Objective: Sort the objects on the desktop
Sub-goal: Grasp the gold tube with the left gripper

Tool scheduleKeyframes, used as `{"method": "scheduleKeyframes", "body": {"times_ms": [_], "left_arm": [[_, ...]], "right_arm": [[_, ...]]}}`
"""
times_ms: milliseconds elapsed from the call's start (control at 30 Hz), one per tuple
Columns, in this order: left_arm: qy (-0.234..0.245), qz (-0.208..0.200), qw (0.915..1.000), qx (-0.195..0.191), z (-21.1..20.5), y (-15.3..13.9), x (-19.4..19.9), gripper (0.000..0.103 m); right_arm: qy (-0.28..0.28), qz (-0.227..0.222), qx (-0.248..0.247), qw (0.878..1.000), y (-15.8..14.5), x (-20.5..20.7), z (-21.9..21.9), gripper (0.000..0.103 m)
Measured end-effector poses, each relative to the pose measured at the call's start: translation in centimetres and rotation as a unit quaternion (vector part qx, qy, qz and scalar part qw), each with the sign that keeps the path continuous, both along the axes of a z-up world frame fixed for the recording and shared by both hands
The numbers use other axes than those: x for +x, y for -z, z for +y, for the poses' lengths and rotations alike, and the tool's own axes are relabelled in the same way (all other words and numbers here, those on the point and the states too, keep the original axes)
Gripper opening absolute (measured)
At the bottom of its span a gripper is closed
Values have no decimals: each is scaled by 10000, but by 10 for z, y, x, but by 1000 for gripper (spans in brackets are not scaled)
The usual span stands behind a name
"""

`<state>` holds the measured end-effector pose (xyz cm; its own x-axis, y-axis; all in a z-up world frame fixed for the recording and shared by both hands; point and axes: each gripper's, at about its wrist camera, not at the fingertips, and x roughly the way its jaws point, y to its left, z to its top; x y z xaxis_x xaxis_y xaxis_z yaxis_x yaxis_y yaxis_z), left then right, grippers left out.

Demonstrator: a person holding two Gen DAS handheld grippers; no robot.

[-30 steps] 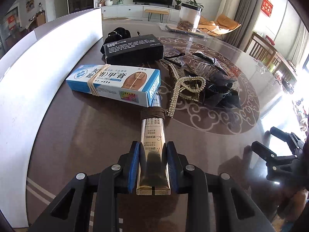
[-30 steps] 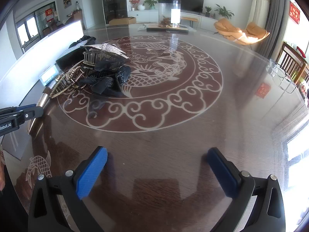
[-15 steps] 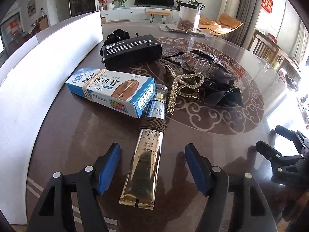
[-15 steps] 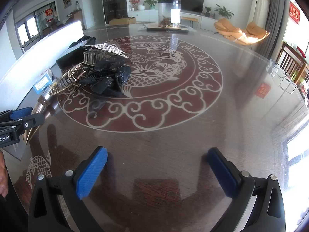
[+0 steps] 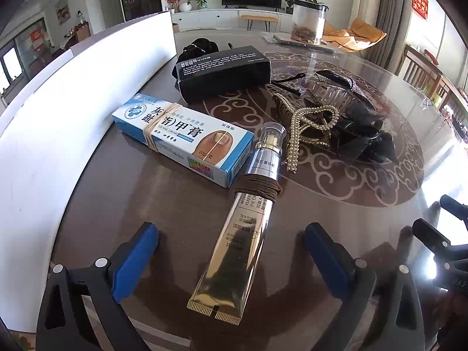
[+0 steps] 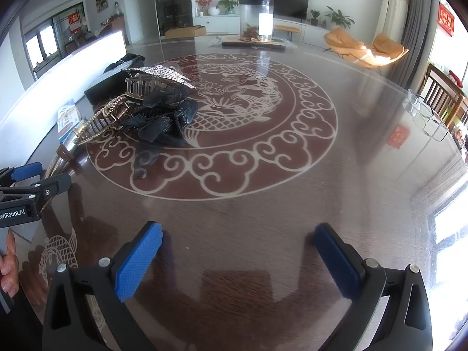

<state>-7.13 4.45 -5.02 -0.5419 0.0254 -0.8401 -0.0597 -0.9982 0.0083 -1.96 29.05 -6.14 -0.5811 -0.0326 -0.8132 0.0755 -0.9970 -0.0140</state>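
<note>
A gold tube [image 5: 234, 251] with a clear cap and a brown hair band around it lies on the table, its crimped end toward me. My left gripper [image 5: 231, 251] is open, its jaws wide on either side of the tube without touching it. A blue-and-white ointment box [image 5: 181, 137] lies left of the tube's cap, and a black box [image 5: 222, 71] lies behind it. A pile of hair clips [image 5: 330, 120] lies to the right; it also shows in the right wrist view [image 6: 152, 111]. My right gripper [image 6: 237, 251] is open and empty over bare table.
A white board [image 5: 73, 111] stands along the table's left side. A black scrunchie [image 5: 200, 45] lies behind the black box. A clear jar [image 6: 257, 20] stands on a tray at the far edge. Eyeglasses [image 6: 424, 117] lie at the right. The left gripper shows at the right view's left edge [image 6: 26, 193].
My left gripper has let go of the gold tube, opened wide and drawn back. The tube now lies on the table. The right gripper has not moved.
</note>
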Motion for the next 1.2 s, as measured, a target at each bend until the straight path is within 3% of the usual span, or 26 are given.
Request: {"method": "scheduleKeyframes", "body": {"times_ms": [667,767,933,1000,1100,1200], "left_arm": [[-18,25,10000,-10,1,-1,3,103],[-21,29,10000,-9,1,-1,4,103],[-22,32,10000,-11,1,0,5,103],[-21,33,10000,-12,1,0,5,103],[-26,31,10000,-9,1,0,5,103],[-29,29,10000,-9,1,-1,5,103]], "right_arm": [[0,4,6,10000,0,0,0,103],[-166,75,-259,9995,-5,-3,1,103],[-229,297,-823,9959,-33,-31,-8,103],[-324,298,-834,9955,-40,-49,-21,103],[-539,-19,-687,9962,-31,-83,-45,103],[-881,72,-675,9938,-22,-96,-61,99]]}}
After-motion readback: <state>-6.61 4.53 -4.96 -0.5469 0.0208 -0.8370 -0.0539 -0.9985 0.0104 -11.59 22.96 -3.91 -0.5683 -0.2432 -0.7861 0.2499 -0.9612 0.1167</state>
